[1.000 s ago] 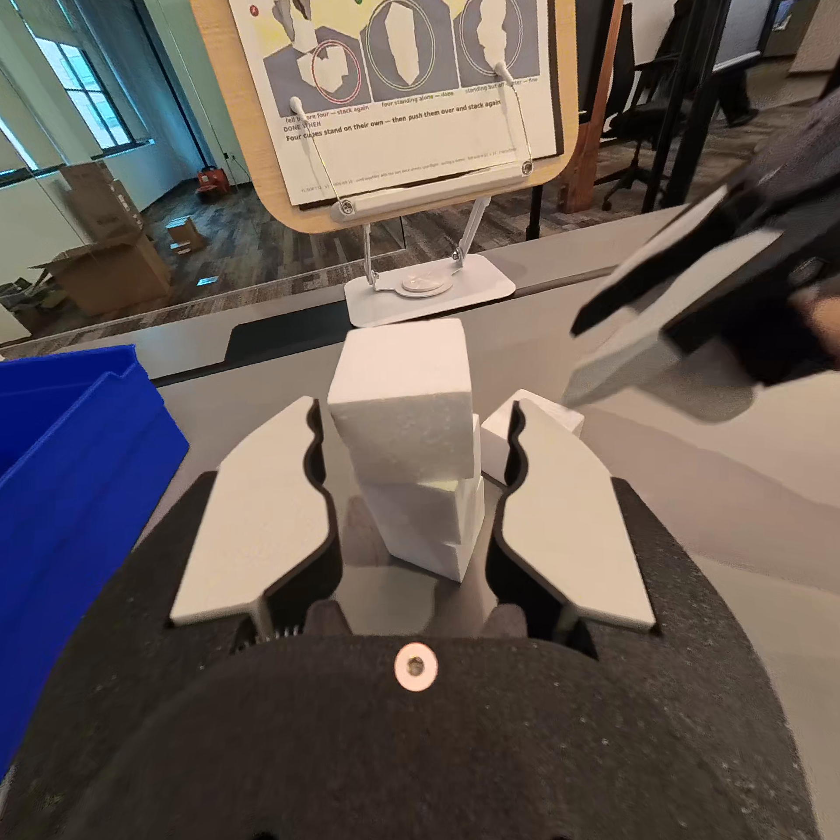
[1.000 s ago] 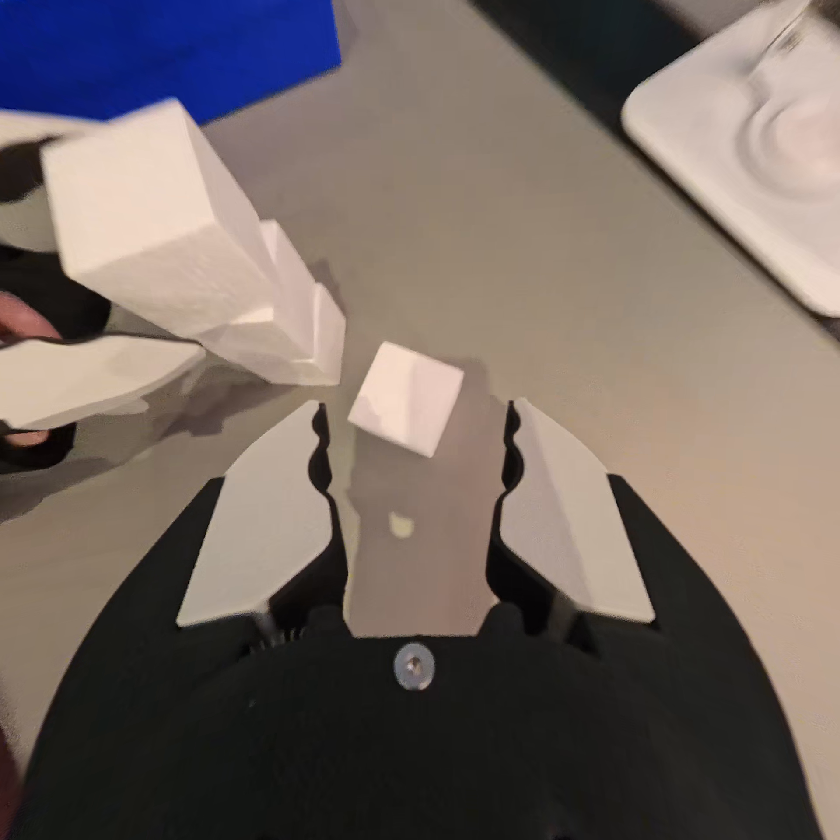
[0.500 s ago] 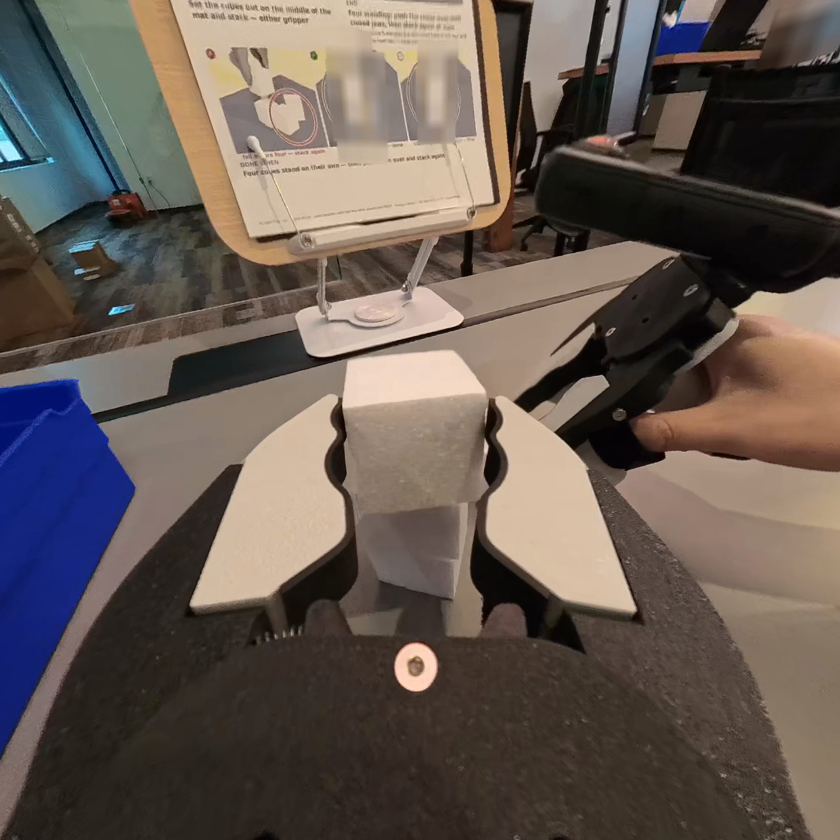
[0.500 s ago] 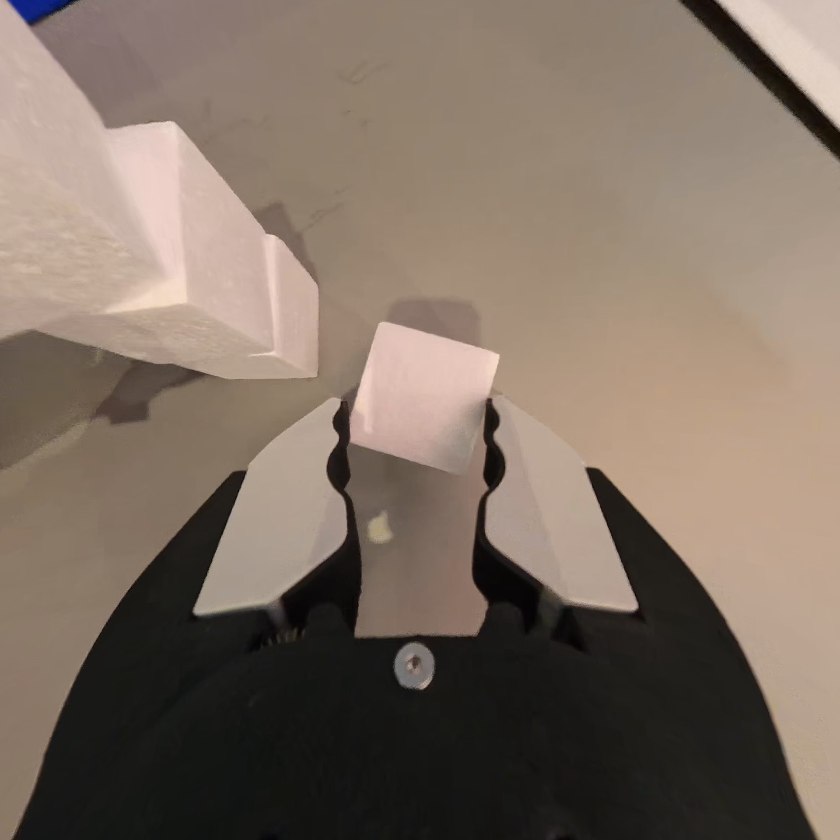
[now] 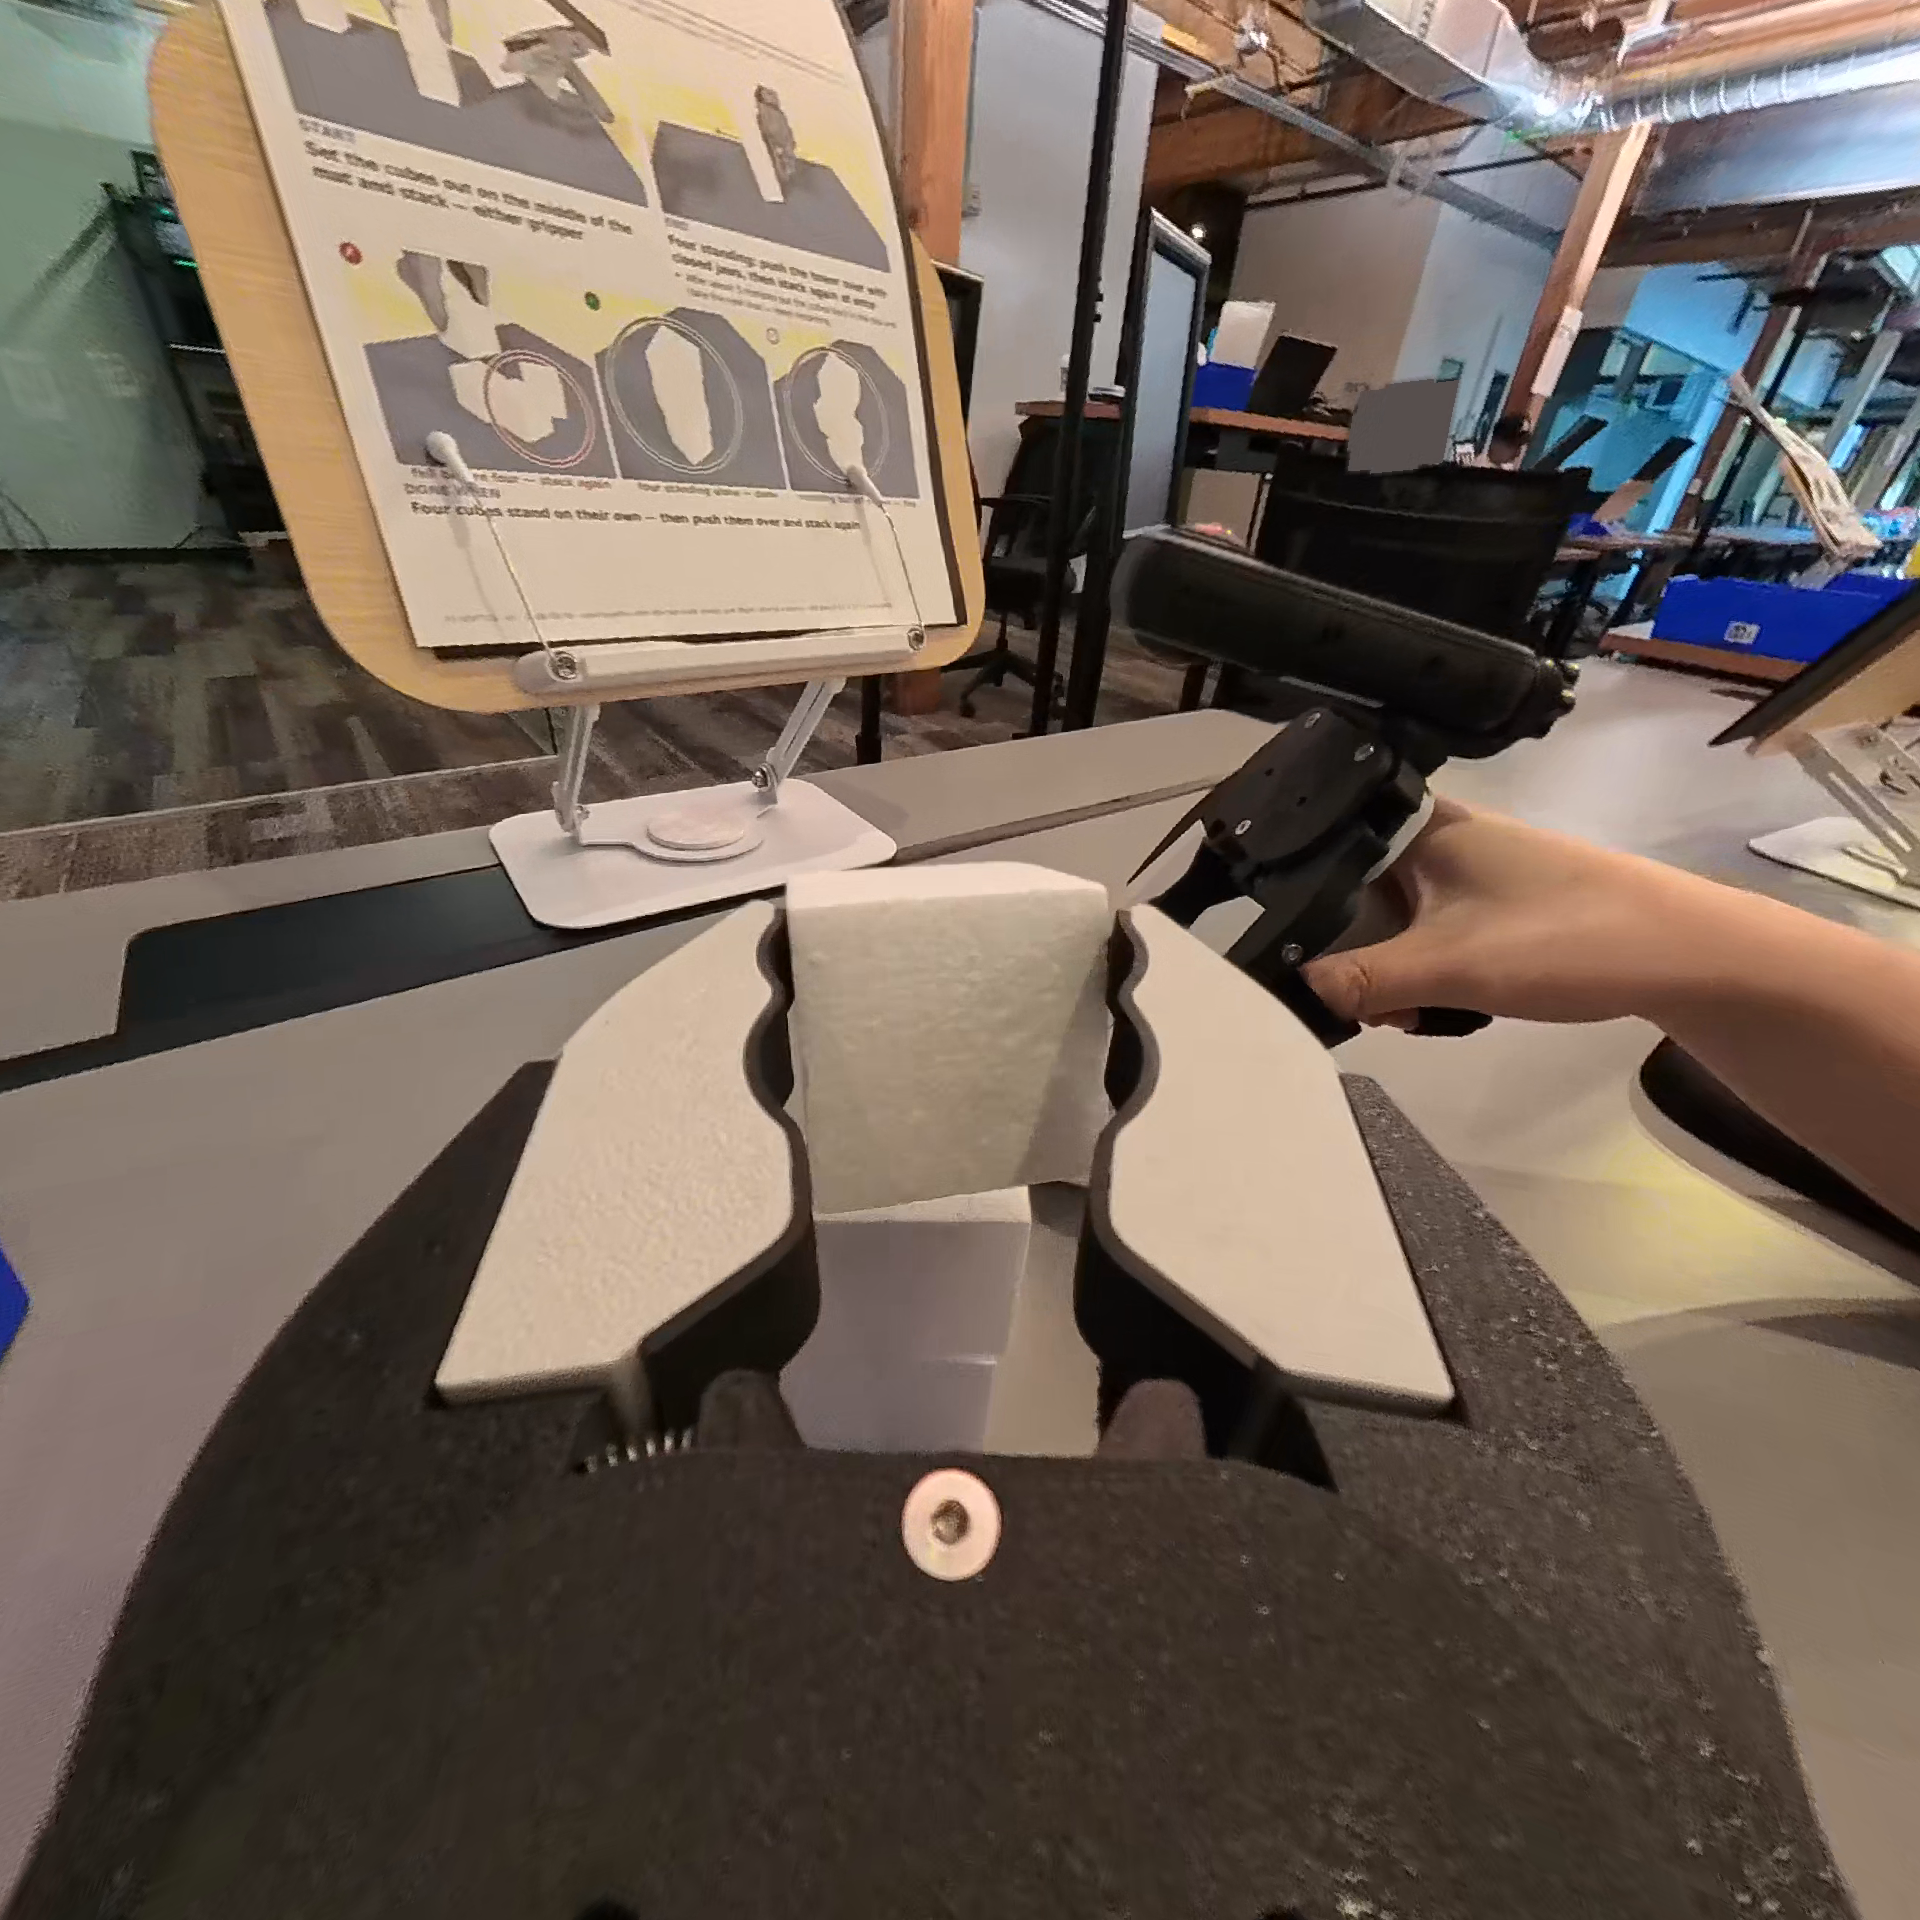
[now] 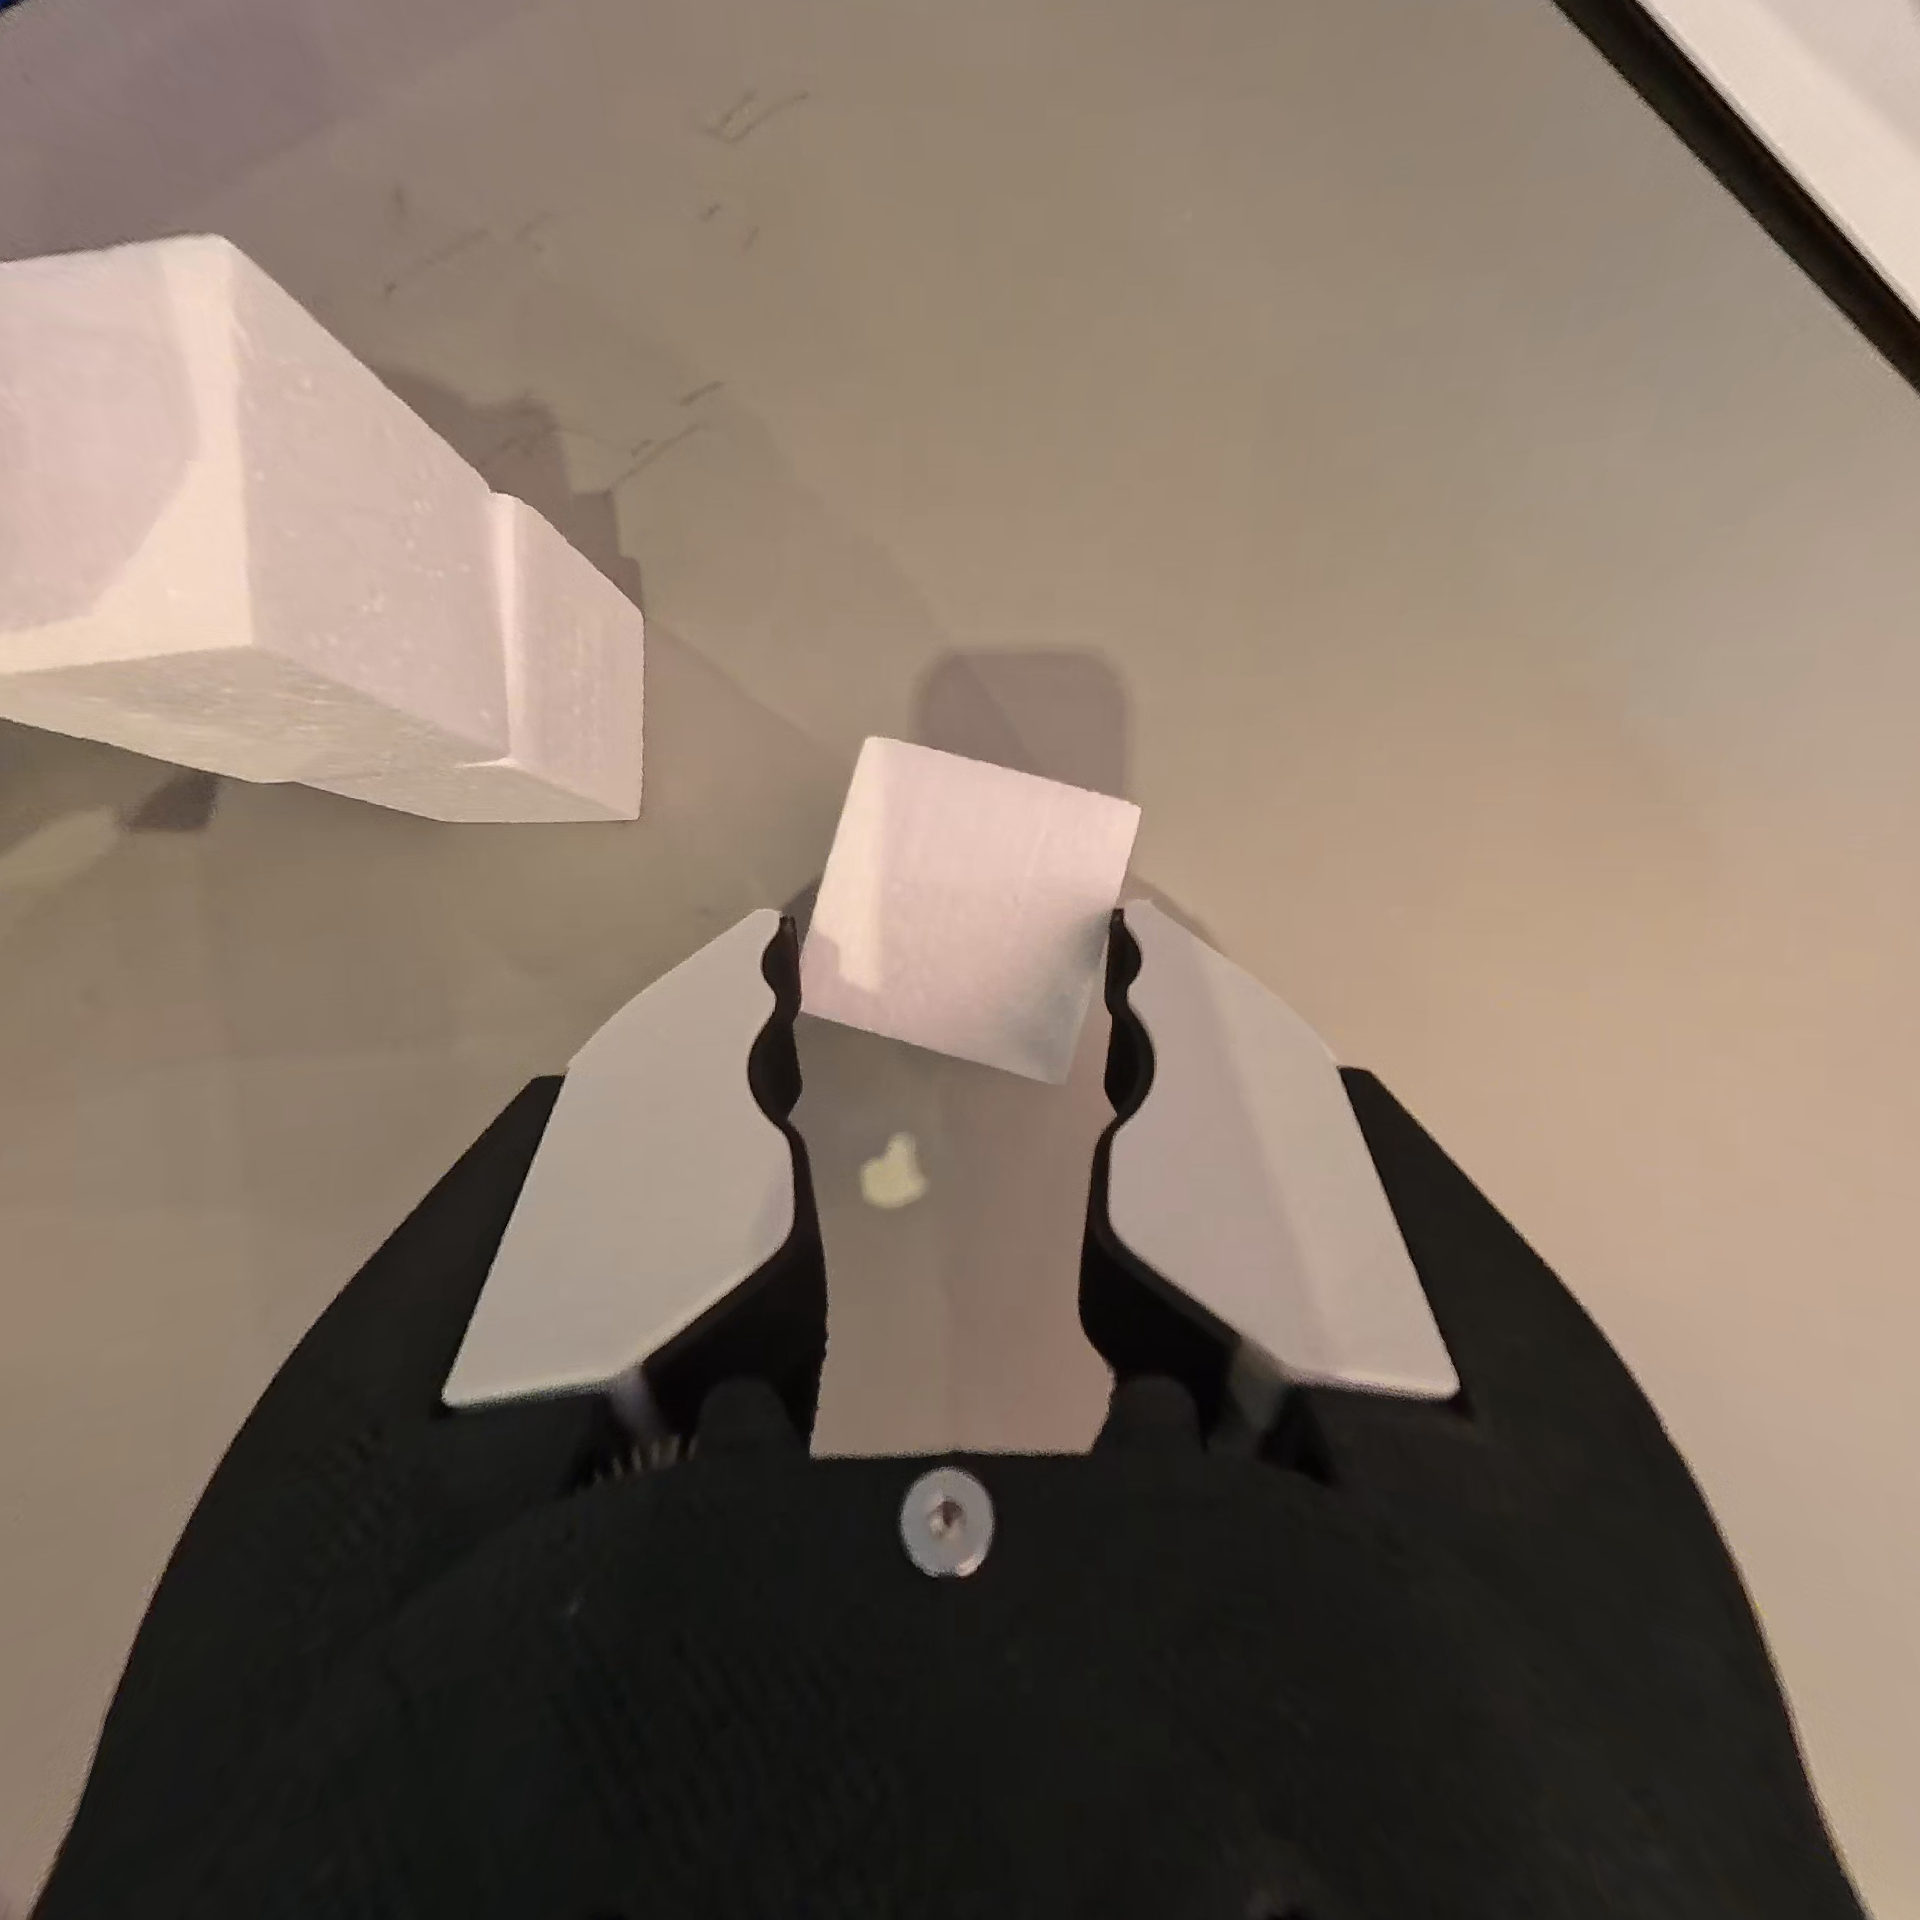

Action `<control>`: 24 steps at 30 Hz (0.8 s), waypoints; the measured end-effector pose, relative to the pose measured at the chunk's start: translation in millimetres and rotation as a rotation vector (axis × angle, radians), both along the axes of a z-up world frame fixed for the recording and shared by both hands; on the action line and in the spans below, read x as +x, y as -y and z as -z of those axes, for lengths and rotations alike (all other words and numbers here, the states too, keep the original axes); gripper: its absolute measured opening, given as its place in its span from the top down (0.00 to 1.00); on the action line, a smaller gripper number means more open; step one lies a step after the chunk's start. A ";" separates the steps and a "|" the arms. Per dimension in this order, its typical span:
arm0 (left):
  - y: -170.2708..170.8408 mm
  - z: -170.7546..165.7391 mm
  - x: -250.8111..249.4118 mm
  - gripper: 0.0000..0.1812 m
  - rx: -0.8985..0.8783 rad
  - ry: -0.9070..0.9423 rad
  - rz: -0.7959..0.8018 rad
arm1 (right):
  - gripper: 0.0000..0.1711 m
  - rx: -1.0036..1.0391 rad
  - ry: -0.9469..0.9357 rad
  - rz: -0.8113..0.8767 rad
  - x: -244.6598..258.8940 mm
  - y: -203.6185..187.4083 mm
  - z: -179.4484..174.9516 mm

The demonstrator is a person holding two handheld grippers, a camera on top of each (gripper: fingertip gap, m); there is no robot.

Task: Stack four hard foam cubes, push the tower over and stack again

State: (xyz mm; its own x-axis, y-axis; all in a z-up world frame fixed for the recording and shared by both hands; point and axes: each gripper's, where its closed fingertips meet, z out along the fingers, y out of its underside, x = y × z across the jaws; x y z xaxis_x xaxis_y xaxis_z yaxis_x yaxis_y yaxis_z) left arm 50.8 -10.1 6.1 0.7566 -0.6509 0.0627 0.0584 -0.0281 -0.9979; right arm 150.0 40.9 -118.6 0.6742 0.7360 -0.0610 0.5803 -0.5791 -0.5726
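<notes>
In the left wrist view, three white foam cubes stand stacked on the grey mat [image 5: 260, 1195]. My left gripper [image 5: 945, 925] is shut on the top cube [image 5: 940, 1039], and the lower cubes [image 5: 914, 1309] show between its fingers. In the right wrist view, my right gripper [image 6: 951, 925] is shut on a fourth cube [image 6: 966, 914], held tilted just above the mat with its shadow behind it. The stack [image 6: 312, 582] lies at the left of that view. The right gripper [image 5: 1278, 862] also shows in the left wrist view, held by a hand [image 5: 1507, 935] to the right of the stack.
A wooden stand with an instruction sheet [image 5: 623, 312] rests on a white base [image 5: 686, 852] behind the stack; the base's corner [image 6: 1849, 125] shows in the right wrist view. A blue bin edge [image 5: 8, 1299] is at the far left. A small pale speck [image 6: 894, 1184] lies on the mat.
Both grippers were open a second ago. The left one closed on the top cube of the stack. The right one moved forward and closed on the loose cube.
</notes>
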 end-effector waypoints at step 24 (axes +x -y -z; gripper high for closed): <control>-14.9 14.9 14.5 0.68 0.061 -0.097 0.003 | 0.66 -0.006 0.033 -0.038 1.7 2.7 3.6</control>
State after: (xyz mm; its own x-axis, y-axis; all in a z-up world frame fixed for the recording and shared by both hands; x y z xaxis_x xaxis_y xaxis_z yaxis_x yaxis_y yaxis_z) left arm 65.3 4.7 -8.8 0.7550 -0.6538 -0.0505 -0.0386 0.0326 -0.9987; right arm 151.8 38.2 -122.2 0.6476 0.7607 -0.0433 0.6205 -0.5595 -0.5496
